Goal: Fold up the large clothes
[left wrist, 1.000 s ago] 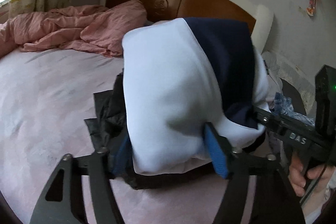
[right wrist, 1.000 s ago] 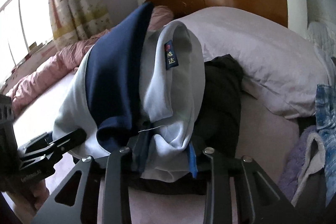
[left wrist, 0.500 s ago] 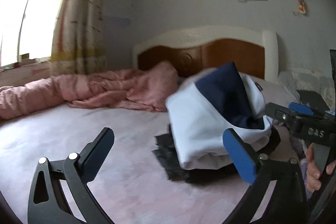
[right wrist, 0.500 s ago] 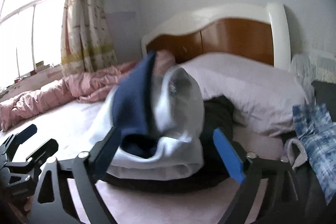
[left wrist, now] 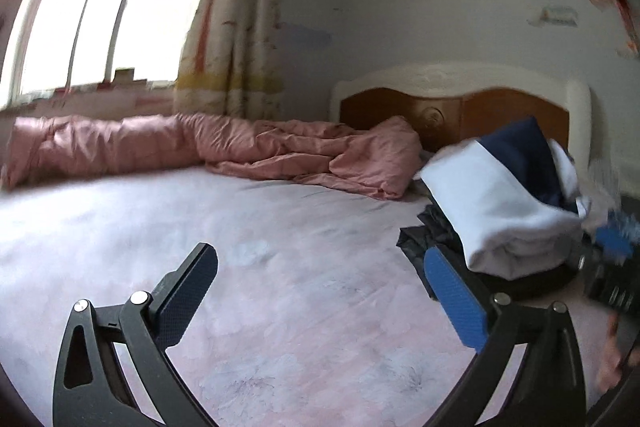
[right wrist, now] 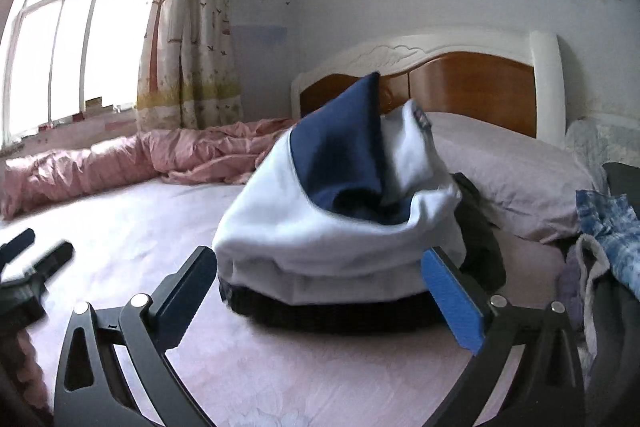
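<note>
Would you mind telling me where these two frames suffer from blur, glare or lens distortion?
Left wrist view: window blown out white, headboard and folded white-and-navy garment smeared by motion, fisheye bending the edges. Right wrist view: window also overexposed, garment softly blurred, headboard sharper.

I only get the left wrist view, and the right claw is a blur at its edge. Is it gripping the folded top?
Observer: No. The right claw is open, its jaws have just been opening, and the top sits framed by its tips with no pad pressing on it.
Operator: What's behind the top?
Observer: A pale pillow, lying against the headboard.
Operator: Anything off to the right?
Observer: A crumpled blue patterned cloth, right of the pillow.
</note>
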The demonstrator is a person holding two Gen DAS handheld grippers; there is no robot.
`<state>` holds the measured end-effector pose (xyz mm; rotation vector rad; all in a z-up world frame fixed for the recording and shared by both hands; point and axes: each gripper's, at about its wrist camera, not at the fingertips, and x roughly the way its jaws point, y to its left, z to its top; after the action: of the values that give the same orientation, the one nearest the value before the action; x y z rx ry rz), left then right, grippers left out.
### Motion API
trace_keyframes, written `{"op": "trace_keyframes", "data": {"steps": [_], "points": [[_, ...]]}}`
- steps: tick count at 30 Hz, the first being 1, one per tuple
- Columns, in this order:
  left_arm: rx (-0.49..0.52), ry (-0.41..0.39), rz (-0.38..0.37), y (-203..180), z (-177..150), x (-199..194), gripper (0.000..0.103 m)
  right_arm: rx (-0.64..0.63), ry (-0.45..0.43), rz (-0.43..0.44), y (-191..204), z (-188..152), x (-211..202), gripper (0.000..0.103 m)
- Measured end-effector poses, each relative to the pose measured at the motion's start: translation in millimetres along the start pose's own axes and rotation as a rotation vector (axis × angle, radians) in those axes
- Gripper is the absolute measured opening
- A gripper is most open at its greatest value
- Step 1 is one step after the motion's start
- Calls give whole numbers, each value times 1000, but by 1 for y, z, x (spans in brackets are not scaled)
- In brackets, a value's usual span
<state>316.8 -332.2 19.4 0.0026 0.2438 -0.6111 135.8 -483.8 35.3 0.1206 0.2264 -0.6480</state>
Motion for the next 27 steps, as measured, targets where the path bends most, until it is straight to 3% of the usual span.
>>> {"op": "trace_keyframes", "data": {"steps": [12, 27], "points": [[18, 25, -7, -5, -2, 3, 103, -61, -1, -54, 11, -6, -2, 103], [27, 33, 0, -8, -3, 6, 103, -95, 5, -61, 16, -6, 1, 103]]}}
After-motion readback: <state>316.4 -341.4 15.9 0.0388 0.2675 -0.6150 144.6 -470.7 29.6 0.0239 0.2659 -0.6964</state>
